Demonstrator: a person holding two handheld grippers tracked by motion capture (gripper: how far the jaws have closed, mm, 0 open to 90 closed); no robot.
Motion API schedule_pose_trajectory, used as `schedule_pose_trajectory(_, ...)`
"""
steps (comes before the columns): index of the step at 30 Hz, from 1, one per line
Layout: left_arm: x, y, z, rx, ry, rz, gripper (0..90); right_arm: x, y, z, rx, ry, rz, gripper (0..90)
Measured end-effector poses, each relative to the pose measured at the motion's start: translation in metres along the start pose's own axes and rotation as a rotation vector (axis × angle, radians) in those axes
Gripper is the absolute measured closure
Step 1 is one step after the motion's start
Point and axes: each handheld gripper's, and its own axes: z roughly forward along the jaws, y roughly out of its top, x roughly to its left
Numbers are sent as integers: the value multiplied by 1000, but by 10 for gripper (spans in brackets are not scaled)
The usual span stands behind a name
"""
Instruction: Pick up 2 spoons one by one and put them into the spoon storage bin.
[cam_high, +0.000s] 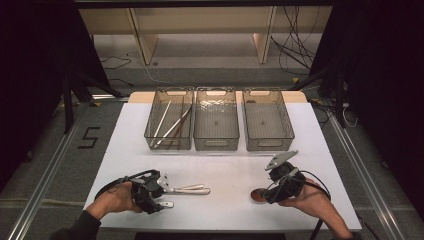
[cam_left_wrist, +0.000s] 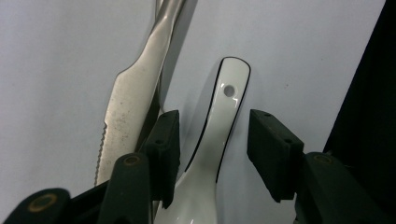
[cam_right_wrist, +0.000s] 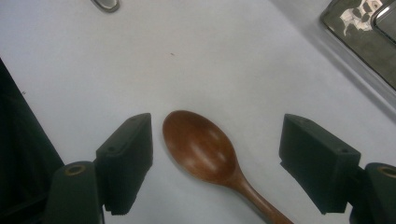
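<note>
A white ceramic spoon (cam_left_wrist: 223, 112) lies on the white table near its front left, beside a steel knife (cam_left_wrist: 128, 107). My left gripper (cam_left_wrist: 212, 128) straddles the spoon's handle with a gap still showing at the right pad (cam_left_wrist: 271, 149). In the high view the left gripper (cam_high: 159, 201) points right at the spoon (cam_high: 169, 204), with the knife (cam_high: 187, 189) just beyond. At the front right a brown wooden spoon (cam_right_wrist: 201, 149) rests on the table, its bowl between the wide jaws of my right gripper (cam_right_wrist: 217, 128). From above, the right gripper (cam_high: 264, 194) sits over that spoon (cam_high: 257, 197).
Three clear plastic bins stand in a row at the table's back: the left bin (cam_high: 169, 146) holds several chopsticks, while the middle bin (cam_high: 216, 146) and right bin (cam_high: 269, 146) look empty. Dark floor drops off past the near table edge (cam_high: 225, 231).
</note>
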Motion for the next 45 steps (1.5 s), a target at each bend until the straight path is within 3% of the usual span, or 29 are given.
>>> schedule_pose_trajectory(10, 3, -2, 6, 47, -5, 7, 635, 1, 0, 0, 4, 2, 1, 272)
schedule_pose_trajectory(19, 3, 0, 8, 62, 1, -27, 732, 2, 1, 0, 5, 3, -2, 273)
schedule_pose_trajectory(24, 4, 1, 7, 66, -4, -54, 742, 2, 1, 0, 5, 1, -2, 274)
schedule_pose_trajectory(28, 5, 0, 7, 56, -21, -82, 745, 2, 1, 0, 4, 0, 2, 275)
schedule_pose_trajectory(39, 12, -2, -1, 4, -17, -186, 748, 1, 1, 0, 4, 0, 1, 276)
schedule_pose_trajectory(45, 18, -4, -10, -76, -36, -254, 750, 1, 1, -1, 2, 2, -2, 276)
